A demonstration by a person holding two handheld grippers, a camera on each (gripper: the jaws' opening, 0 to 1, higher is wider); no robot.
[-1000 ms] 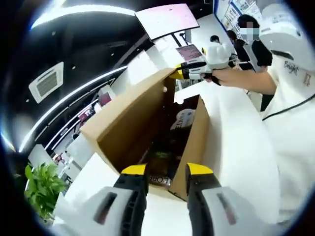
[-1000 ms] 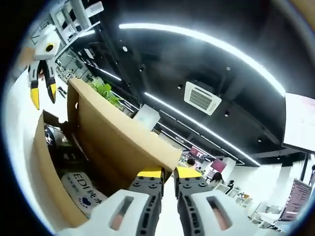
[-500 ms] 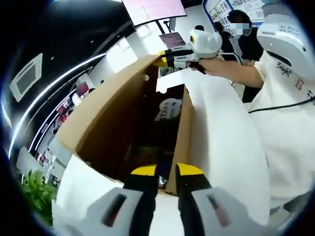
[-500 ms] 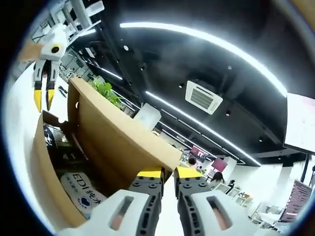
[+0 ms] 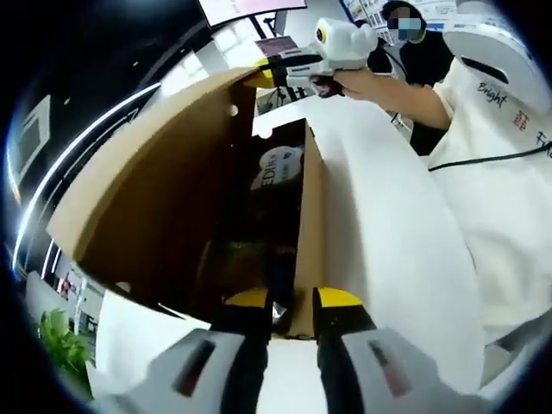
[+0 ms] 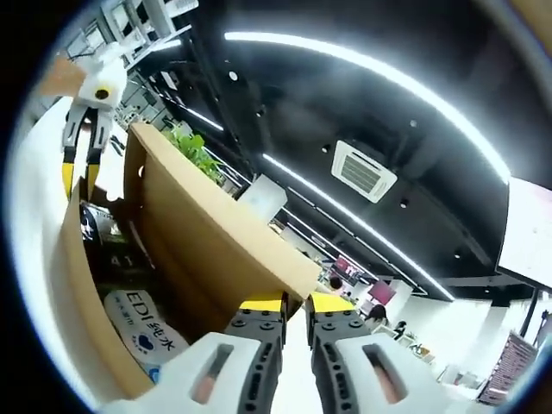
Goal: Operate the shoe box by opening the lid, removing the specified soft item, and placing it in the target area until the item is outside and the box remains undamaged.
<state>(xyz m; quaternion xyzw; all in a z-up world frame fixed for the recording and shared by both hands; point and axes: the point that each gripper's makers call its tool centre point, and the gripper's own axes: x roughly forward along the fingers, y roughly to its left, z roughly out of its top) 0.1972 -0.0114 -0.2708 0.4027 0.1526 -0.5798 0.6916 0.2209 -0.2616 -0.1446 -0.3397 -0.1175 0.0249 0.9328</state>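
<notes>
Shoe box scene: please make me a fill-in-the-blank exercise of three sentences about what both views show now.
1. The lid of the cardboard shoe box is ____, so the inside shows.
2. The right gripper pinches the ____ of the lid.
3. The left gripper points into the box, and the tips of its jaws are coloured ____.

Missing words: open; edge; yellow

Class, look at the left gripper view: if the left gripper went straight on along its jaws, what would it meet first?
Most likely the near end of the open shoe box: the left gripper points at it, with dark contents just beyond. Depth is unclear.
</notes>
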